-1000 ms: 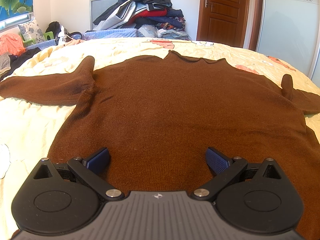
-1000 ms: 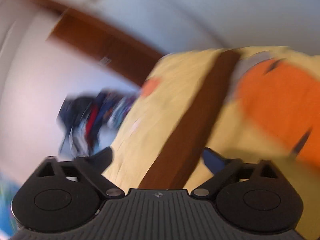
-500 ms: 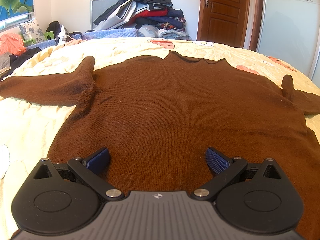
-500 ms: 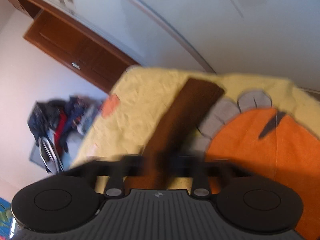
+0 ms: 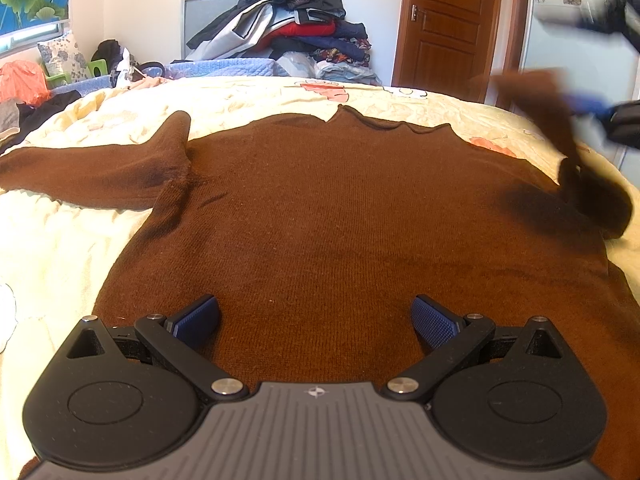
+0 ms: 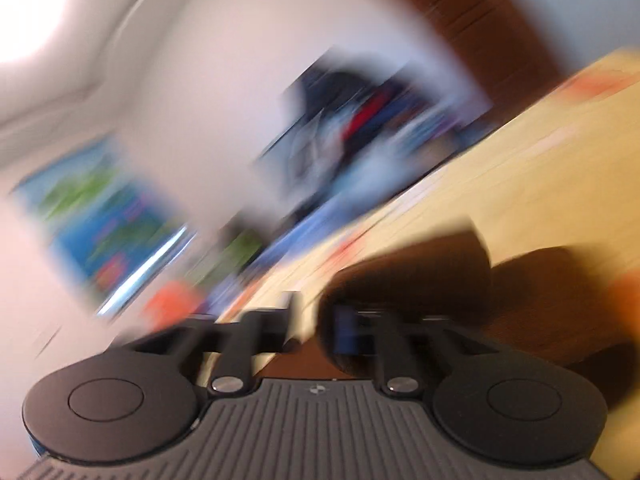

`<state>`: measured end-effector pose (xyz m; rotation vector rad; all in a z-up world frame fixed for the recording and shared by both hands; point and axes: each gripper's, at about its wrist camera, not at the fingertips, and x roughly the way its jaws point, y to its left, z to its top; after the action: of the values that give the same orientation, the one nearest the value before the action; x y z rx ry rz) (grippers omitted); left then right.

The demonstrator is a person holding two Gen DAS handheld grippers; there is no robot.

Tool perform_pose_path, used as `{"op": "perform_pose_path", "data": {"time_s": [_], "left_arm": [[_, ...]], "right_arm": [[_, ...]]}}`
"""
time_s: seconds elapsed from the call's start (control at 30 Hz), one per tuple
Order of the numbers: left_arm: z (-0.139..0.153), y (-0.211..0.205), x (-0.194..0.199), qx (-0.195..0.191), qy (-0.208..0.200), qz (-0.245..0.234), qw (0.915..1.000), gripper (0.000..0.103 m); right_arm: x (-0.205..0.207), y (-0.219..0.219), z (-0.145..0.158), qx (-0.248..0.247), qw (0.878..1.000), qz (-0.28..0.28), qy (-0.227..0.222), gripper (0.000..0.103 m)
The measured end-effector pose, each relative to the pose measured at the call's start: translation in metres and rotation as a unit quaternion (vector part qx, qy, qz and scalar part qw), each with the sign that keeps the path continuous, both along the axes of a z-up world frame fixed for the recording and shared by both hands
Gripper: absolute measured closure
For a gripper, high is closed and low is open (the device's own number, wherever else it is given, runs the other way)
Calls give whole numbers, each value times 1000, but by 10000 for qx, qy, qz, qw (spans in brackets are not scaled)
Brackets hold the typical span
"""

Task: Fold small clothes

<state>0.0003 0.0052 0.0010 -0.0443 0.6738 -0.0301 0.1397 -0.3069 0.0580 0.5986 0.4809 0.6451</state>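
Nearest, the left gripper (image 5: 315,320) hovers low over the hem of one brown sweater (image 5: 340,216), its two blue pads (image 5: 198,318) spread wide with nothing between them. The sweater lies flat, front up, on the cream bedspread (image 5: 60,248), one sleeve (image 5: 92,174) stretched out to the side. The other sleeve (image 5: 560,120) is raised off the bed at the far side, pinched in the right gripper (image 6: 316,328), whose two fingers are drawn close together on the brown knit; that view is badly blurred. Beyond the bed stand one heap of clothes (image 5: 296,28) and one wooden door (image 5: 448,24).
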Motion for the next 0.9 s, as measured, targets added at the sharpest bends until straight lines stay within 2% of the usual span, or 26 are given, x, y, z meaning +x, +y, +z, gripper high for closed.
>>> {"op": "perform_pose_path", "data": {"time_s": [0.03, 0.1, 0.17, 0.23, 0.27, 0.33, 0.4, 0.43, 0.47, 0.5, 0.57, 0.7, 0.73, 0.77, 0.8, 0.83, 0.87, 0.9], "left_arm": [[0, 1, 0, -7, -3, -5, 10000, 0], [0, 2, 0, -42, -14, -4, 10000, 0], [1, 5, -1, -132, -40, -3, 9999, 0], [6, 12, -2, -427, -66, 39, 9991, 0], [11, 18, -1, -715, -76, 52, 9974, 0], [26, 33, 11, -1699, -161, -22, 9853, 0], [40, 42, 38, -2478, -111, 7, 9688, 0], [43, 43, 55, -2690, 21, 41, 9631, 0], [44, 42, 72, -2719, 154, 147, 9621, 0], [45, 36, 89, -2501, 219, 350, 9673, 0], [43, 19, 118, -1823, 395, 543, 9809, 0], [33, -15, 162, -1219, 915, 225, 9881, 2], [28, -19, 170, -970, 962, 322, 9901, 8], [22, -25, 177, -672, 991, 427, 9919, 35], [22, -32, 181, -235, 837, 512, 9949, 67], [23, -36, 184, -8, 813, 446, 9957, 84], [26, -35, 186, -57, 829, 415, 9957, 91], [32, -29, 185, -257, 795, 419, 9956, 92]], "right_arm": [[-8, 18, -6, -128, 9999, -29, -55, 10], [-24, 36, -18, -383, 9990, -205, -140, 13], [-34, 36, -35, -550, 9981, -260, -21, 13], [-45, 31, -53, -856, 9951, -460, 166, 13], [-51, 29, -62, -1021, 9931, -524, 243, 13], [-59, 24, -80, -1289, 9892, -612, 336, 13], [-67, 16, -84, -1078, 9912, -637, 440, 13], [-69, 17, -86, -982, 9922, -653, 406, 9], [-70, 11, -89, -940, 9923, -701, 406, 7], [-68, 10, -92, -874, 9922, -749, 471, 7], [-68, 10, -94, -772, 9926, -809, 476, 6], [-68, 11, -95, -804, 9931, -736, 429, 4], [-67, 10, -95, -783, 9935, -708, 432, 3], [-66, 10, -96, -752, 9939, -686, 434, 2], [-65, 9, -96, -723, 9943, -661, 430, 1], [-65, 9, -96, -706, 9945, -642, 427, 1], [-65, 9, -96, -701, 9947, -623, 423, 0], [-65, 9, -96, -700, 9948, -612, 417, 0]]}}
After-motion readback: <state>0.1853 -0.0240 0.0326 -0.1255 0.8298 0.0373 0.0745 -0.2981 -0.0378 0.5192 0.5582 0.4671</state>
